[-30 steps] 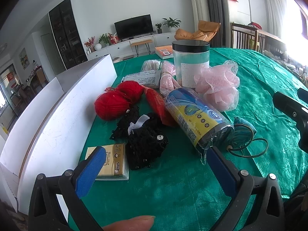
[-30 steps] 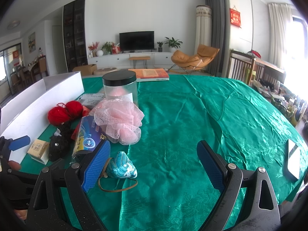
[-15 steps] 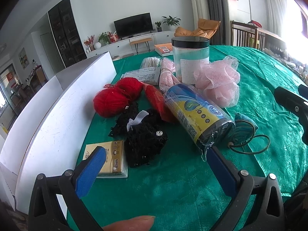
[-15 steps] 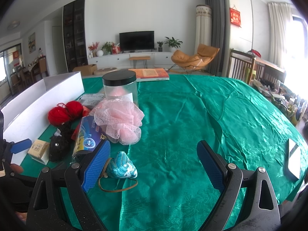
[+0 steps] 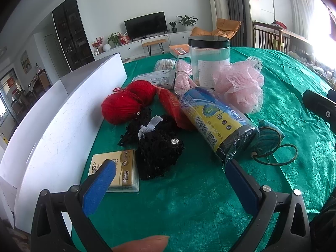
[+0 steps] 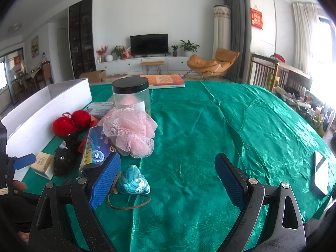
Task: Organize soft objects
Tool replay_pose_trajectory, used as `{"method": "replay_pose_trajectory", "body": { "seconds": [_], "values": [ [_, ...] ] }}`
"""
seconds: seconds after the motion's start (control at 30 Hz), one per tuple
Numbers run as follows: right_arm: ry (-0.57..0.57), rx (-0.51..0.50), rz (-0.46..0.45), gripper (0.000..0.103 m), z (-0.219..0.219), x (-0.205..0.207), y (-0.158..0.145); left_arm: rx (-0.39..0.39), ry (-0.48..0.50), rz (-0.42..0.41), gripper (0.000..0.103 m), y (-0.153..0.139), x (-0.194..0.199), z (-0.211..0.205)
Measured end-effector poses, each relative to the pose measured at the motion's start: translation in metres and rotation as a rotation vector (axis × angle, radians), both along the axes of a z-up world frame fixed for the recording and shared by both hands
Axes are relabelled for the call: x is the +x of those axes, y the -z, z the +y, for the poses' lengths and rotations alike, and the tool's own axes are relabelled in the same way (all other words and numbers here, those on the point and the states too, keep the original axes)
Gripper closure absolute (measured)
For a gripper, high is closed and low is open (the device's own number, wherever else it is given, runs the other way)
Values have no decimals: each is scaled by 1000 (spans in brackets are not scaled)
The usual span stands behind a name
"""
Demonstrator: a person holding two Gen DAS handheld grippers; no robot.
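**On the green worktop, both tools gape over a heap of soft things**

Nearest the left tool (image 5: 168, 178), jaws wide and empty, lie a tissue pack (image 5: 117, 169) and a black beaded pouch (image 5: 159, 153). Beyond them a wrapped roll (image 5: 214, 117) lies tilted, with red yarn balls (image 5: 124, 105) beside the white box (image 5: 63, 121). Farther back a pink mesh sponge (image 5: 241, 88) touches a black-lidded jar (image 5: 209, 63). The right tool (image 6: 168, 178) is likewise spread, gripping nothing, a blue patterned pouch (image 6: 133, 181) just beside its left finger.

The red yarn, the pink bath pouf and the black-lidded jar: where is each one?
Red yarn (image 5: 121, 108), left wrist view, front ball's middle.
Pink bath pouf (image 6: 130, 132), right wrist view, mesh centre.
Black-lidded jar (image 6: 131, 96), right wrist view, clear wall.
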State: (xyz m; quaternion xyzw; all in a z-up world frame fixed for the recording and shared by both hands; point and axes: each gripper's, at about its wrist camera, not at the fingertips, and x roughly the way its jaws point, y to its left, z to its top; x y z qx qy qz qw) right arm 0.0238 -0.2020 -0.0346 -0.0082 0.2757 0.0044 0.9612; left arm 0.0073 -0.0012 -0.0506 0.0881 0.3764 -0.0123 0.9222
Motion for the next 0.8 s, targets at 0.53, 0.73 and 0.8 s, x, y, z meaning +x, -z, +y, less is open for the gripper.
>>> {"method": "replay_pose_trajectory", "body": {
  "seconds": [0.53, 0.73, 0.8],
  "values": [
    [53, 185, 47, 10, -28, 3, 10, -12, -3, 23, 0, -1, -4, 18],
    [71, 562, 176, 10, -88, 8, 34, -12, 44, 55, 0, 7, -7, 37],
    [-70, 516, 271, 10, -66, 13, 33, -6, 55, 80, 0, 17, -8, 39]
  ]
}}
